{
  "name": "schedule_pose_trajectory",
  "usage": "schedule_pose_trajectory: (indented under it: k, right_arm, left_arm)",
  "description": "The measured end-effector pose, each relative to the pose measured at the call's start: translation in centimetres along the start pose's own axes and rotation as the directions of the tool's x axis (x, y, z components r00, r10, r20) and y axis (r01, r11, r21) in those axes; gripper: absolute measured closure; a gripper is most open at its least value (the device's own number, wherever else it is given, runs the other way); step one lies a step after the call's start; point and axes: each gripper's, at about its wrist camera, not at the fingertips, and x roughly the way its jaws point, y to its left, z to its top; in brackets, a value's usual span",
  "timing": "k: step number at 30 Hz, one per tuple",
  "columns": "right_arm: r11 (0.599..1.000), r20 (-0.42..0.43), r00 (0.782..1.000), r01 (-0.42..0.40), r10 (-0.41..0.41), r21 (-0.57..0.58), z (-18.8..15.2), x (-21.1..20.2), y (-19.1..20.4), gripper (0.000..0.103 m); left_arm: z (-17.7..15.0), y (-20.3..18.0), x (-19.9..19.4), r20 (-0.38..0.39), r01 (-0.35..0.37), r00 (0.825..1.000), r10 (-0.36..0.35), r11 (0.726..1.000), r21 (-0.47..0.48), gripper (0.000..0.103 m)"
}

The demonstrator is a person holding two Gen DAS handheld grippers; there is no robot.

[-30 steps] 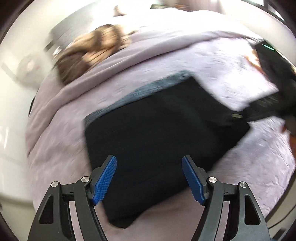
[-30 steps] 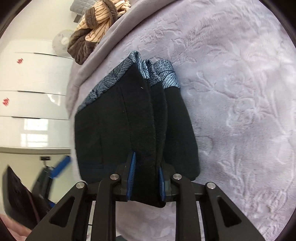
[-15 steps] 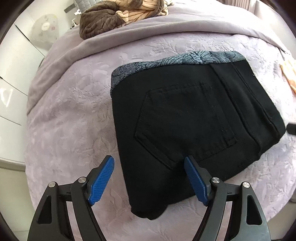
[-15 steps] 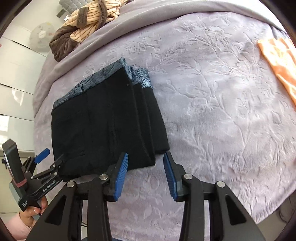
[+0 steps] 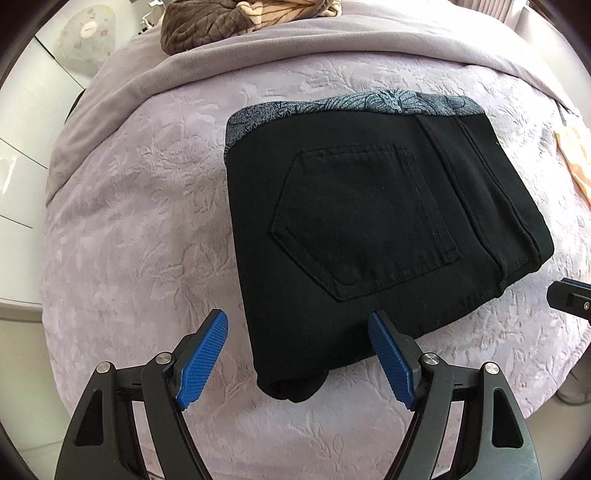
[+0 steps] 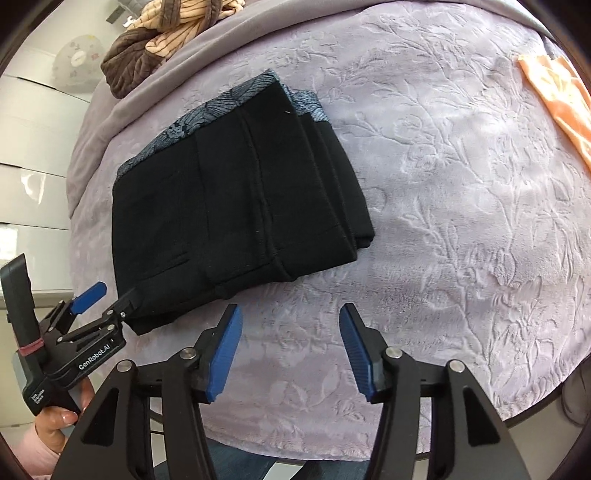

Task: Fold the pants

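Note:
The black pants (image 5: 369,236) lie folded into a compact stack on the lilac embossed bedspread (image 5: 140,206), back pocket up, with a blue-grey patterned waistband lining at the far edge. The pants also show in the right wrist view (image 6: 229,206). My left gripper (image 5: 299,358) is open, its jaws apart over the stack's near corner, holding nothing. My right gripper (image 6: 290,350) is open and empty over bare bedspread just in front of the stack. The left gripper also shows in the right wrist view (image 6: 103,295), at the stack's near left corner.
A brown and tan striped blanket (image 5: 236,18) is bunched at the far side of the bed. An orange cloth (image 6: 554,92) lies at the right edge. White drawers (image 6: 33,155) stand left of the bed. The bed's front edge is just below both grippers.
My right gripper let go of the folded pants, opened wide and drew back toward the bed's front edge. My left gripper stayed open and shifted over the stack's near corner.

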Motion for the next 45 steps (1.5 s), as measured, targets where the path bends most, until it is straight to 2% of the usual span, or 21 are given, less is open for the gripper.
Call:
schedule_pose_trajectory:
  k: [1,2,6,13,16,25,36,45]
  right_arm:
    - [1.000,0.000,1.000,0.000,0.000,-0.003,0.0,-0.1,0.2,0.040]
    - [1.000,0.002,1.000,-0.002,0.002,-0.006,0.1,-0.1,0.3,0.038]
    - [1.000,0.004,1.000,-0.005,0.005,-0.014,0.3,-0.2,0.8,0.035]
    - [1.000,0.006,1.000,-0.001,0.001,-0.031,0.6,-0.2,1.1,0.023]
    - [0.999,0.006,1.000,0.009,-0.008,-0.041,0.9,-0.3,1.1,0.022]
    - [0.999,-0.006,1.000,0.019,-0.019,-0.039,1.7,-0.2,0.3,0.022]
    - [0.999,0.006,1.000,0.031,-0.030,-0.033,2.9,-0.5,-0.8,0.022]
    - [0.999,-0.001,0.999,0.033,-0.033,-0.039,3.8,-0.2,-1.0,0.022]
  left_arm:
    - [0.0,0.0,0.1,-0.005,0.001,1.000,-0.001,1.000,-0.001,0.004]
    - [0.1,0.1,0.0,-0.007,-0.001,1.000,0.001,1.000,-0.006,0.000]
    - [0.2,0.1,0.0,-0.015,0.007,1.000,-0.007,1.000,-0.002,0.000]
    - [0.7,0.6,0.2,-0.039,0.002,0.999,-0.003,1.000,-0.027,0.000]
    - [0.9,0.6,0.4,-0.046,0.001,0.999,-0.002,0.999,-0.032,0.000]
    - [1.5,0.6,0.4,-0.054,-0.002,0.999,-0.001,0.999,-0.047,0.000]
    - [3.3,2.7,1.0,-0.050,-0.029,0.998,0.024,0.994,-0.108,0.000]
    - [3.9,3.3,1.8,-0.067,-0.026,0.998,0.018,0.993,-0.119,0.000]
